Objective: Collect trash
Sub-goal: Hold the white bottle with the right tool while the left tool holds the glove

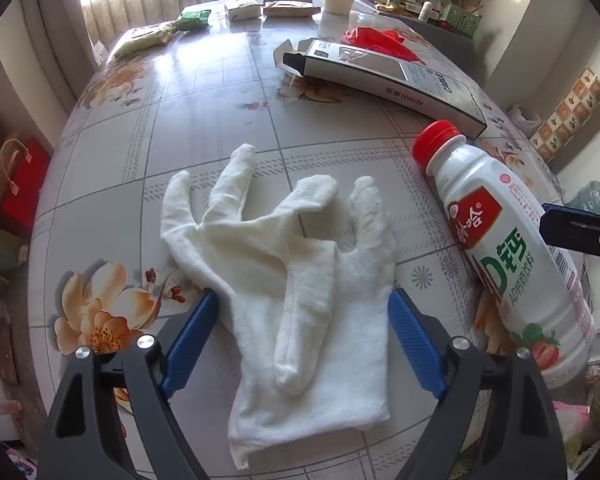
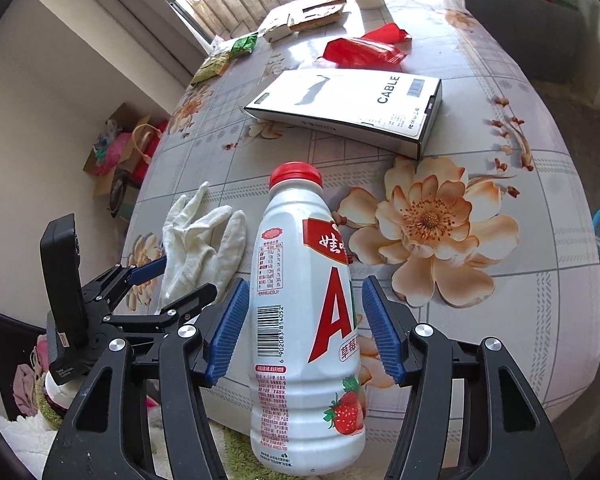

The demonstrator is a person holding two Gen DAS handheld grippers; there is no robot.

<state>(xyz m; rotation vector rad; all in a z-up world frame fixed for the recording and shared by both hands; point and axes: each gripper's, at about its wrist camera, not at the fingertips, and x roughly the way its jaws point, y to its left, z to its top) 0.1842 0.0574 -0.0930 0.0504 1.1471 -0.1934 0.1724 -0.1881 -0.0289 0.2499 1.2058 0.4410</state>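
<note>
- Left wrist view: left gripper [image 1: 303, 312] has its jaws spread wide over the white glove [image 1: 296, 280], which lies flat and crumpled on the table [image 1: 204, 128]; the pads straddle the cuff without pinching. Recommend lowering and gathering cloth at mid-palm before closing.
- Right wrist view: right gripper [image 2: 305, 328] brackets the lying bottle [image 2: 306, 320], blue pads beside its body, gaps visible, not clamped. Recommend centring on the body, then closing squarely to prevent rolling.
</note>
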